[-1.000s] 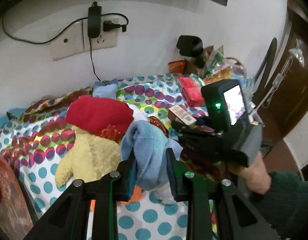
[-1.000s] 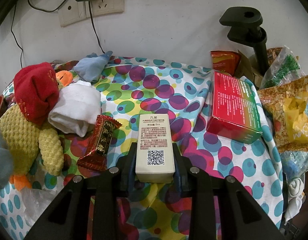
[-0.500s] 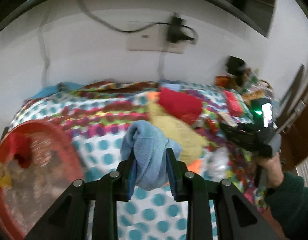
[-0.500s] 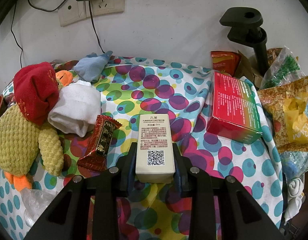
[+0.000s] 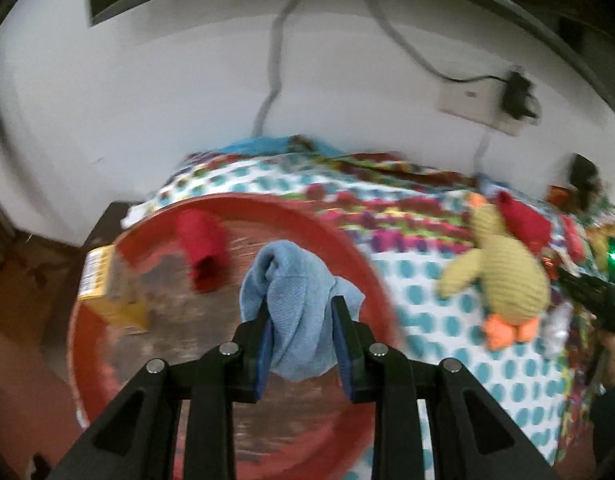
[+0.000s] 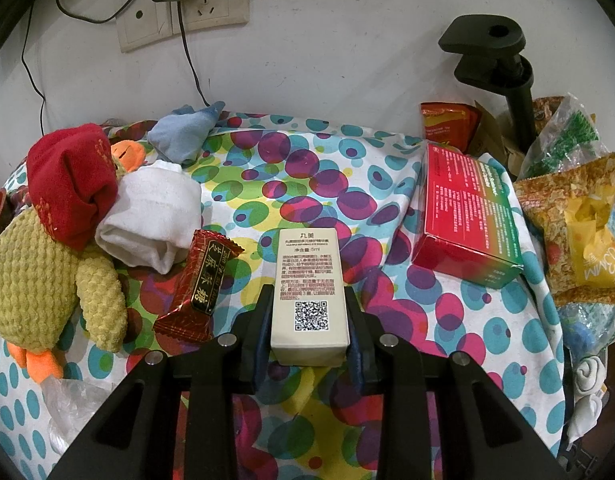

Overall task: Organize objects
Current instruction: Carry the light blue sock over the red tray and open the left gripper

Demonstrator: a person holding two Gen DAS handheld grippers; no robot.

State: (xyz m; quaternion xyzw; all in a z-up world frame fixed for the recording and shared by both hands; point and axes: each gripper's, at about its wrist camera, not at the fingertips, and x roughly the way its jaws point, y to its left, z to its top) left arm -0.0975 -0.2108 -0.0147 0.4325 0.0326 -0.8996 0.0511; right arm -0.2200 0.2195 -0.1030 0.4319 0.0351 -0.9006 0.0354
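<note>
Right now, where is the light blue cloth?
In the left wrist view, the light blue cloth hangs pinched in the left gripper, in front of the round red basin holding a red roll.

Even, soft indoor light with faint shadows; the left wrist view is smeared by motion blur, worst on the round red plastic basin (image 5: pixel 371 256) and the white wall above it; the right wrist view is sharp, the cream QR-coded box (image 6: pixel 309 292) crisp; fisheye bending and dark corners frame both.
</note>
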